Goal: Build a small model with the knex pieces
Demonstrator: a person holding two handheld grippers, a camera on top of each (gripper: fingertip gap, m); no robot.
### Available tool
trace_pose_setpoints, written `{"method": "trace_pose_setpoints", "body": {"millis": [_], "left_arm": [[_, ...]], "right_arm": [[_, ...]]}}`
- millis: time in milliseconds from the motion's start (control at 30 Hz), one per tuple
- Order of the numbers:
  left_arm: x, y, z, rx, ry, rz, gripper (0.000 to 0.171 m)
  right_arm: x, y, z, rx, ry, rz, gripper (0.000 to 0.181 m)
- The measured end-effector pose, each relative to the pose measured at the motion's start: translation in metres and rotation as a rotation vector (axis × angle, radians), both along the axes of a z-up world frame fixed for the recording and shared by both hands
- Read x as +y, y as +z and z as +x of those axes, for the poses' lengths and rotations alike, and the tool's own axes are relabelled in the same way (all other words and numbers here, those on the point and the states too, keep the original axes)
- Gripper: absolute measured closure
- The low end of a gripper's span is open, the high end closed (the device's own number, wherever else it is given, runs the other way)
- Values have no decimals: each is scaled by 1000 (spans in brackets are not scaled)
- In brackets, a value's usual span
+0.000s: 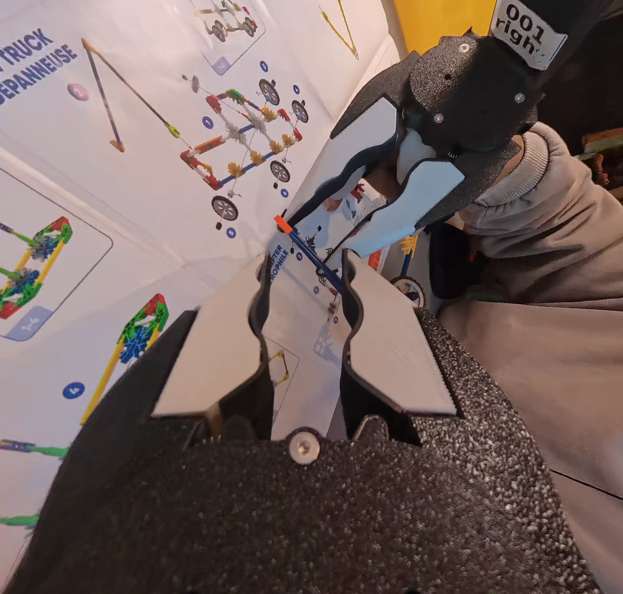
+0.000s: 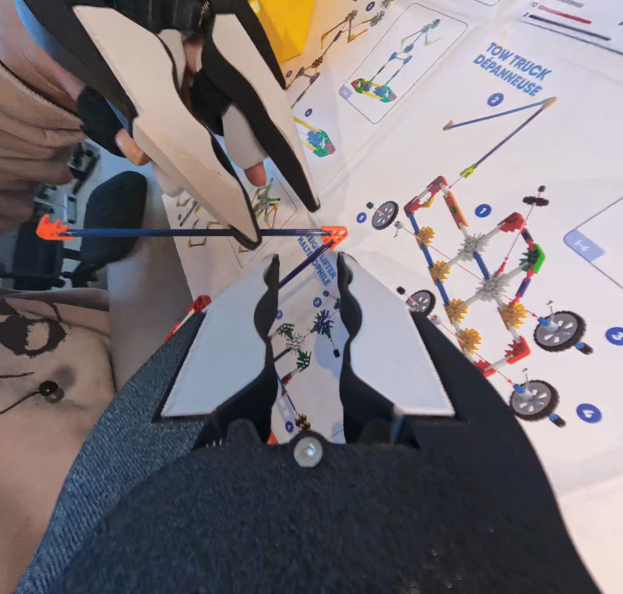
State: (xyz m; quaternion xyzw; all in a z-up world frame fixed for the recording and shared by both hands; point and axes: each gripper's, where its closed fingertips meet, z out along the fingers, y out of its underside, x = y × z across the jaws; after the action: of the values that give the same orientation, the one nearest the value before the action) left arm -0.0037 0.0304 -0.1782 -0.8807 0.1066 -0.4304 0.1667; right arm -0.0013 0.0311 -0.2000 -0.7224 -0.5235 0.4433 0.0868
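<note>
Parted at both sets of jaws, grasping nothing: touching the left gripper (image 1: pixel 305 257) to the blue rod (image 2: pixel 151 232), seemingly steadying it over the instruction sheet (image 2: pixel 438 160), with the right gripper (image 2: pixel 306 257) just beside its orange connector (image 2: pixel 333 235).

Two thin dark-blue plastic rods (image 2: pixel 148 232) – two small orange plastic connectors (image 2: pixel 334 235) – one large white printed instruction sheet (image 2: pixel 505 173) – one yellow box (image 2: pixel 286 12).

left gripper (image 1: pixel 305 268): black grainy body, pale finger plates (silver screw) | sleeve (image 1: pixel 546 214): beige, ribbed cuff
</note>
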Motion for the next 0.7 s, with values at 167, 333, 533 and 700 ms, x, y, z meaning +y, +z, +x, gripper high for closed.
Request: {"method": "trace_pose_setpoints", "body": {"millis": [167,333,533,700], "left_arm": [[-1,-3,6,-27,-44,-6,160],[-7,4,7,-112,-76,68,163],[-18,28,10,-338,-130,183,171],[-24,31,15,-415,-153,171,171]], "right_arm": [[2,2,-5,31,-4,-124,173],[-2,11,-3,85,39,-211,176],[-12,46,5,276,152,-328,180],[-17,48,10,283,185,-323,180]]}}
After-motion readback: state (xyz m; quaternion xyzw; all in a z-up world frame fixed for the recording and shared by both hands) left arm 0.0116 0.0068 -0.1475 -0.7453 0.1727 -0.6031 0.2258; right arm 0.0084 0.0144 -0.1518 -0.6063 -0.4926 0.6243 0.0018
